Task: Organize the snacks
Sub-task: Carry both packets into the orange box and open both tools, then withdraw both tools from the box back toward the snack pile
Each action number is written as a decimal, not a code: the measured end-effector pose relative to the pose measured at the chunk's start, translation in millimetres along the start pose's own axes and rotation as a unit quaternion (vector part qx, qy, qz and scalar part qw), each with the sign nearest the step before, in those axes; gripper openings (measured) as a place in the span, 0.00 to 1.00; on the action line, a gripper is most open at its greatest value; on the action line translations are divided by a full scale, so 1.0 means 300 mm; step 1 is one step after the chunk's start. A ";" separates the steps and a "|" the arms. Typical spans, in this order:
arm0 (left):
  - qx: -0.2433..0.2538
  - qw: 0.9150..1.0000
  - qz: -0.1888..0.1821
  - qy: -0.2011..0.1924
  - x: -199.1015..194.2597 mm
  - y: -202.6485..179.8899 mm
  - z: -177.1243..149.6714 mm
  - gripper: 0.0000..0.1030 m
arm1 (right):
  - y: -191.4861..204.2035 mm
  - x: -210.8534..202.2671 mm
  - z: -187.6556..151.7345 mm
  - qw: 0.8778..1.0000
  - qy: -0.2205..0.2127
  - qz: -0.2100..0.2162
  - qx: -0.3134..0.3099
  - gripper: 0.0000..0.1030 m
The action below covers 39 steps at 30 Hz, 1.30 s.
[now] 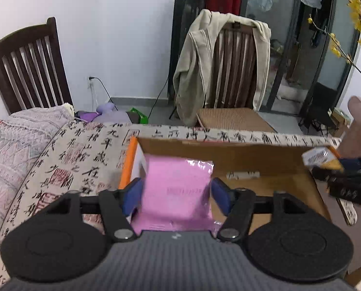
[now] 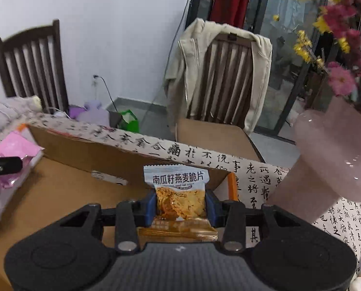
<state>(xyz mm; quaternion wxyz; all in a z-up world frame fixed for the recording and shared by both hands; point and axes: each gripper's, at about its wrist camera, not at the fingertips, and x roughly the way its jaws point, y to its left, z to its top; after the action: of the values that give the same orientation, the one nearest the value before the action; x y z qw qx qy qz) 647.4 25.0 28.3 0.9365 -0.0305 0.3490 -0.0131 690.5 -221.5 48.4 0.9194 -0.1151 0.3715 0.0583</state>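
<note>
My left gripper [image 1: 176, 189] is shut on a pink snack packet [image 1: 178, 189] and holds it over the left end of an open cardboard box [image 1: 265, 150]. My right gripper [image 2: 181, 205] is shut on an orange and white oat crisp packet [image 2: 176, 194] over the right end of the same box [image 2: 71, 194]. The right gripper with its packet [image 1: 318, 158] shows blurred at the right edge of the left wrist view. The pink packet [image 2: 13, 150] and part of the left gripper show at the left edge of the right wrist view.
The box sits on a calligraphy-print tablecloth [image 1: 83, 160]. A pink vase [image 2: 330, 160] with flowers stands close to the right of the box. Two wooden chairs stand behind the table, one draped with a beige jacket [image 1: 204, 72]. A patterned blanket [image 1: 15, 145] lies at the left.
</note>
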 end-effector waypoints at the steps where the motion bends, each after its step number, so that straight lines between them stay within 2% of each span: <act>1: -0.001 1.000 -0.003 -0.008 -0.001 0.001 0.000 0.81 | 0.004 0.022 0.002 1.000 0.004 0.000 -0.001 0.41; 2: 0.001 1.000 -0.010 -0.016 -0.009 -0.003 -0.001 0.83 | 0.007 0.038 0.004 1.000 0.003 0.002 -0.003 0.44; 3: 0.006 1.000 -0.012 -0.020 -0.020 -0.007 -0.002 0.83 | 0.004 0.048 -0.006 1.000 -0.003 0.005 -0.003 0.53; 4: 0.012 1.000 -0.012 -0.024 -0.034 -0.014 -0.003 0.83 | -0.006 0.036 -0.027 1.000 -0.010 0.005 -0.002 0.57; 8: 0.017 0.999 -0.010 -0.046 -0.114 -0.026 0.007 0.83 | -0.027 -0.004 -0.042 0.999 -0.033 0.009 0.014 0.59; 10: 0.021 0.998 -0.014 -0.049 -0.167 -0.026 0.012 0.84 | -0.030 -0.043 -0.037 0.999 -0.036 0.014 0.016 0.63; 12: 0.026 0.998 -0.004 -0.049 -0.223 -0.025 0.004 0.90 | -0.033 -0.100 -0.031 0.999 -0.044 0.011 0.009 0.69; 16: 0.034 0.998 0.014 -0.048 -0.366 -0.007 -0.035 0.92 | -0.061 -0.252 -0.062 0.997 -0.077 0.012 0.011 0.80; 19: 0.029 0.997 0.016 -0.063 -0.507 0.017 -0.076 0.97 | -0.084 -0.372 -0.121 0.996 -0.081 0.019 0.020 0.83; 20: 0.026 0.997 0.018 -0.072 -0.560 0.025 -0.094 1.00 | -0.087 -0.407 -0.141 0.996 -0.081 0.021 0.020 0.83; 26: 0.010 0.994 0.013 -0.109 -0.871 0.049 -0.212 1.00 | -0.088 -0.678 -0.306 0.994 -0.102 0.036 0.016 0.87; 28: 0.001 0.994 0.004 -0.113 -0.963 0.050 -0.264 1.00 | -0.079 -0.775 -0.364 0.992 -0.118 0.037 0.011 0.92; 32: -0.006 0.993 -0.011 -0.120 -1.125 0.051 -0.389 1.00 | -0.058 -0.952 -0.478 0.988 -0.150 0.040 0.002 0.97; 39: -0.010 0.986 -0.018 -0.165 -1.376 0.051 -0.657 1.00 | 0.002 -1.216 -0.732 0.980 -0.186 0.070 0.004 0.98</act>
<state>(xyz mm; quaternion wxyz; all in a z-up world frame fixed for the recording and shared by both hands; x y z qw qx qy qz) 206.4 49.8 148.0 0.9806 -0.0476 0.1892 -0.0210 281.5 -285.0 149.3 0.9666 -0.0724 0.2013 0.1412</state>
